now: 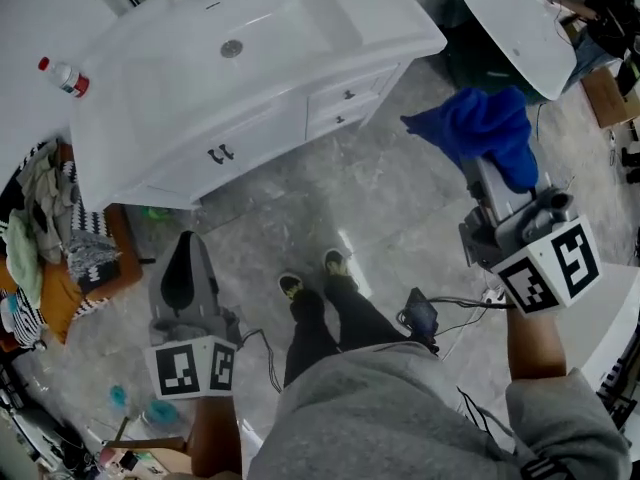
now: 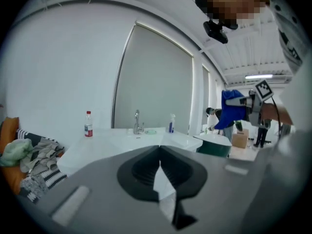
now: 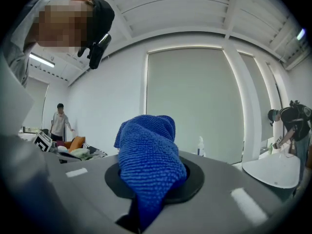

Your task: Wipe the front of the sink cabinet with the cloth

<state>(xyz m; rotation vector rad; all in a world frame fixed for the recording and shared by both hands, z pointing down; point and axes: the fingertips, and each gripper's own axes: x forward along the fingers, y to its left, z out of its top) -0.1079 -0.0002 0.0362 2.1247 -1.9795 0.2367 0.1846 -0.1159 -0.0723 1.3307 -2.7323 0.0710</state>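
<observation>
red-label bottle [image 1: 63,76], R hand-held gripper [image 1: 492,175] gripping cloth [image 1: 480,128]

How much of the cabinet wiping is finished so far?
Done: the blue cloth is clamped in the right gripper. In hand: it is held up in the air, apart from the sink cabinet. Left: wiping the whole cabinet front, since the cloth is not touching it. The left gripper hangs low, shut and empty.

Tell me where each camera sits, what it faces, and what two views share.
Head view: on the head, steeply down at the sink cabinet; legs, left gripper, right gripper show.
Left gripper view: on that gripper, across its shut jaws toward the sink cabinet.
Right gripper view: along jaws clamping the blue cloth.
Shared: all three show the cloth.
</observation>
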